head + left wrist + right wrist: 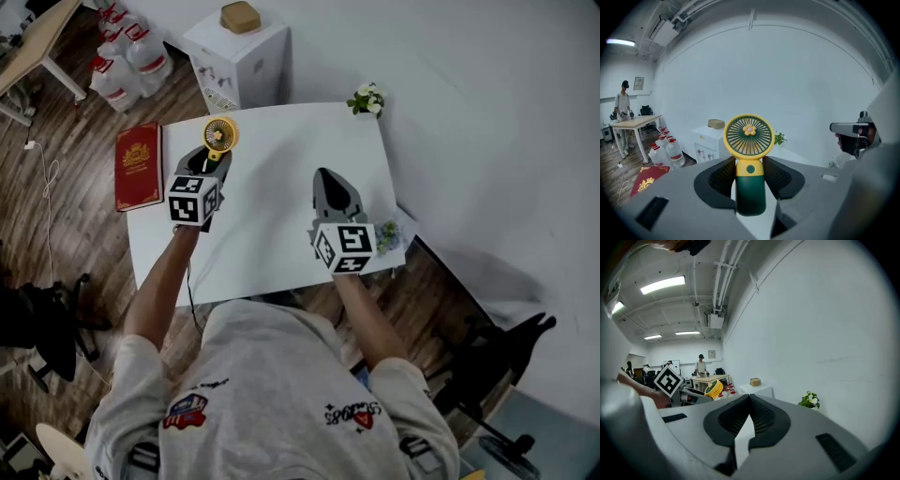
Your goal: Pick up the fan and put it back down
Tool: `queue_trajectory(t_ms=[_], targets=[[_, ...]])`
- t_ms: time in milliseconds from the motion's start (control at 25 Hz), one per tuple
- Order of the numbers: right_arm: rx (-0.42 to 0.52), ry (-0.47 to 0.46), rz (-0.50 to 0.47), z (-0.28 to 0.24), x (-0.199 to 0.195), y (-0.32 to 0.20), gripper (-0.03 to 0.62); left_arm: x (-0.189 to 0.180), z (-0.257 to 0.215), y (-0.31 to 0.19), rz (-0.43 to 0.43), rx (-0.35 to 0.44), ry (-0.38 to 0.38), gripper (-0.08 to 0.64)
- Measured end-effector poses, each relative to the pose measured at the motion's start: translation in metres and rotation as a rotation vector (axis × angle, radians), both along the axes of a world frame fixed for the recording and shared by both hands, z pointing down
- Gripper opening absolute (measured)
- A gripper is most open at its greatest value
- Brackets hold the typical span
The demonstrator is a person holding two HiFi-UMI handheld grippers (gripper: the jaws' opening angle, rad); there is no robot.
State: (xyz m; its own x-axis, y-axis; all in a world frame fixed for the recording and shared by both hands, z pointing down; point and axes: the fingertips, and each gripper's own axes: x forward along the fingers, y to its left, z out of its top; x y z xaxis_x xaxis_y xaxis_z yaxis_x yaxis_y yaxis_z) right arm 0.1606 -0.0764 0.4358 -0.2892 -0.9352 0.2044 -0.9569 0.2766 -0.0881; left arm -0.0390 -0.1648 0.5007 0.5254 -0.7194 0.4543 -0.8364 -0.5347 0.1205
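A small fan point(220, 135) with a round yellow grille and a dark green handle is upright over the far left part of the white table point(281, 141). My left gripper point(212, 161) is shut on its handle. In the left gripper view the fan point(749, 136) stands between the two dark pads point(723, 176), which press on the green handle from both sides. My right gripper point(323, 176) hovers over the table's middle right, shut, with nothing between its fingers. The right gripper view shows its jaw tips touching point(750, 398) and the fan point(714, 389) off to the left.
A red book point(139, 166) lies at the table's left edge. Beyond the table stand a white cabinet point(240, 58) and several water bottles point(127, 54). A small potted plant point(367, 99) sits at the far right corner, and a flower sprig point(389, 235) lies near the right edge.
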Motion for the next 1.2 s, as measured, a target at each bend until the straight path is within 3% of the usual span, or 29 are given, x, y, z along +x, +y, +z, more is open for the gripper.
queue_trajectory(t_ms=[320,680,880,1040,1200], targets=[[-0.049,0.015,0.061,0.023,0.026,0.012,-0.009,0.024,0.085,-0.016,0.078,-0.135,-0.118,0.176],[-0.099,0.049,0.115,0.042,0.054,0.021,-0.009,0.019,0.174,-0.042,0.072,-0.298,-0.218,0.176],[-0.142,0.052,0.135,0.063,0.06,0.03,-0.009,0.02,0.198,-0.064,0.083,-0.325,-0.288,0.176],[-0.166,0.059,0.151,0.072,0.065,0.033,-0.009,0.034,0.192,-0.091,0.126,-0.231,-0.335,0.176],[-0.177,0.063,0.166,0.076,0.068,0.033,-0.009,0.046,0.202,-0.099,0.165,-0.231,-0.354,0.176]])
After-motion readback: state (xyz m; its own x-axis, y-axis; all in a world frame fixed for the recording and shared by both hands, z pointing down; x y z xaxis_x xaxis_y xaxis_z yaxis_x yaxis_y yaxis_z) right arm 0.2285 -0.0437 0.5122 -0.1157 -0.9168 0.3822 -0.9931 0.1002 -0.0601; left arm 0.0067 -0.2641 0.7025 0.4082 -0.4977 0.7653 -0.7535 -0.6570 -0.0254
